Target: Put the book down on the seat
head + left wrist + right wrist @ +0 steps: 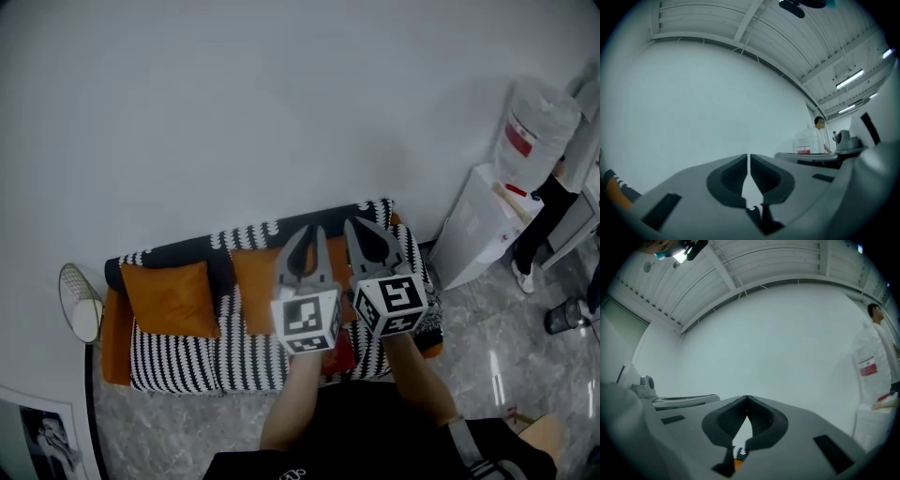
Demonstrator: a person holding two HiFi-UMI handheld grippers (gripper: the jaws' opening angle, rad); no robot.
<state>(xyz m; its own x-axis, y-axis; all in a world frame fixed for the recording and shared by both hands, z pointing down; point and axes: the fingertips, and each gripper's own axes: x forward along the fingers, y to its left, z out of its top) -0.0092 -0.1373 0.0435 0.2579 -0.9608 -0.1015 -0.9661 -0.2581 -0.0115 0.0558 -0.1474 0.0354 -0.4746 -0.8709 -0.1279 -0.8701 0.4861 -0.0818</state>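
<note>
Left gripper & right gripper: jaws together, nothing held. Sofa below, seat at 6 o'clock. Book not clear, maybe red patch under grippers. Tilt down, find it before moving.

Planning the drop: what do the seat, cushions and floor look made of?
The seat looks like matte woven fabric: black-and-white zigzag print. The cushions seem soft orange cloth, puffed, with pointed corners. The floor is likely polished stone or tile: grey veining, glossy streaks.
</note>
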